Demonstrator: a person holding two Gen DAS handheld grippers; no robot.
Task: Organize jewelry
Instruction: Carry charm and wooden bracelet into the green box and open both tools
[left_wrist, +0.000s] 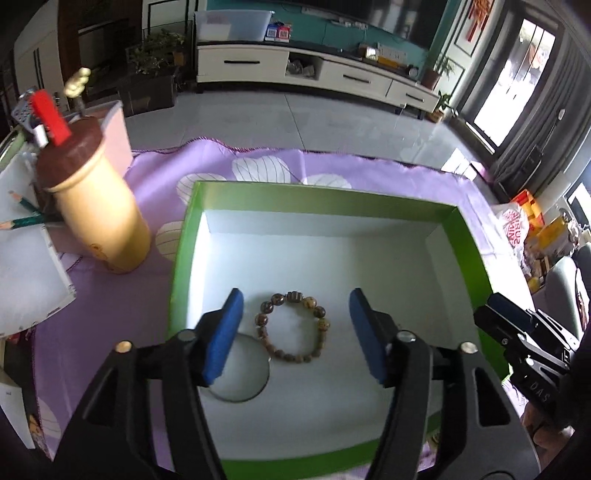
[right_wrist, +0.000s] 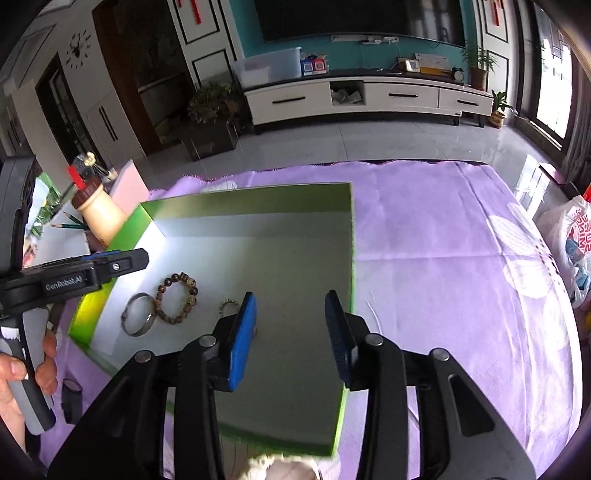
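A green box (left_wrist: 184, 236) with a white floor lies on the purple cloth. In it lie a brown bead bracelet (left_wrist: 291, 326), a silver bangle (left_wrist: 240, 369) touching its left side, and a small gold bead piece (right_wrist: 229, 305) seen only in the right wrist view. My left gripper (left_wrist: 295, 332) is open above the box, its pads on either side of the bead bracelet, holding nothing. My right gripper (right_wrist: 291, 332) is open and empty over the box's right part (right_wrist: 351, 258). The bracelet (right_wrist: 177, 297) and bangle (right_wrist: 138, 319) show left of it.
A tan bottle with a brown cap (left_wrist: 96, 206) stands left of the box, beside pencils (left_wrist: 22, 218) and white paper. A plastic bag with packets (left_wrist: 528, 225) lies at the right. A pale beaded item (right_wrist: 280, 467) shows at the near edge. A small dark item (right_wrist: 72, 400) lies by the box's near left corner.
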